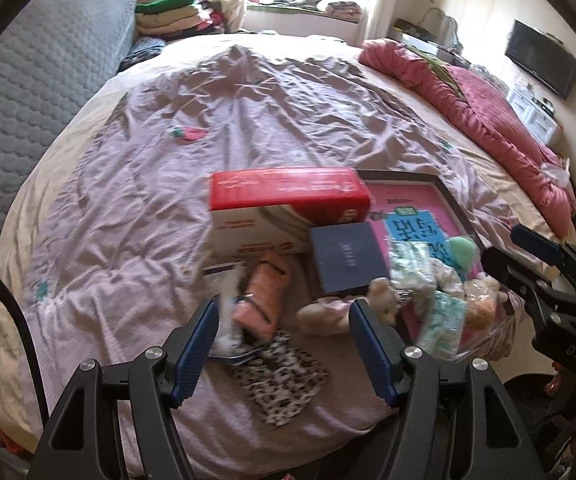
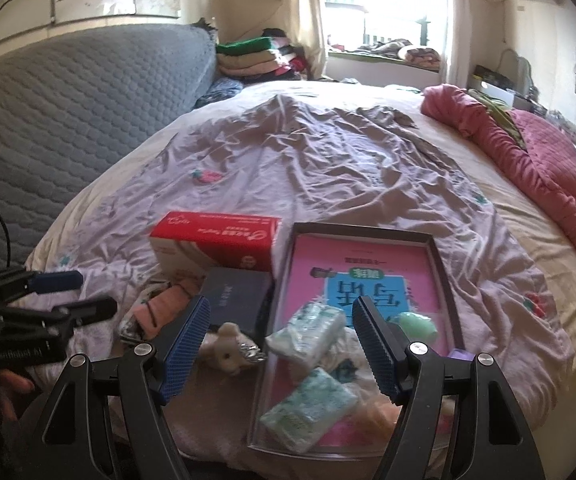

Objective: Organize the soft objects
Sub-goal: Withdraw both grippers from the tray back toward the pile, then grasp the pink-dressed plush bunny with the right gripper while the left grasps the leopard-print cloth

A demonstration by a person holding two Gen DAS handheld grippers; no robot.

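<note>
Both tools, left tool (image 1: 282, 330) and right tool (image 2: 280, 334), hang released over the bed (image 1: 288, 100), where the light, squashy plush toy (image 2: 228, 350) beside the tray (image 2: 446, 280) should take a mid-body pinch.

The print on the red-and-white cardboard box (image 2: 216, 242) is reading too small and upside down to make out. The cream plush toy (image 1: 384, 300) is lying partly hidden behind a blue finger pad in the lower middle of the left wrist view. The leopard-print fabric pouch (image 1: 280, 380) is blurring there. The right wrist view's bottom edge is hiding the near rim of the dark-framed tray with a pink bottom (image 2: 444, 264).
</note>
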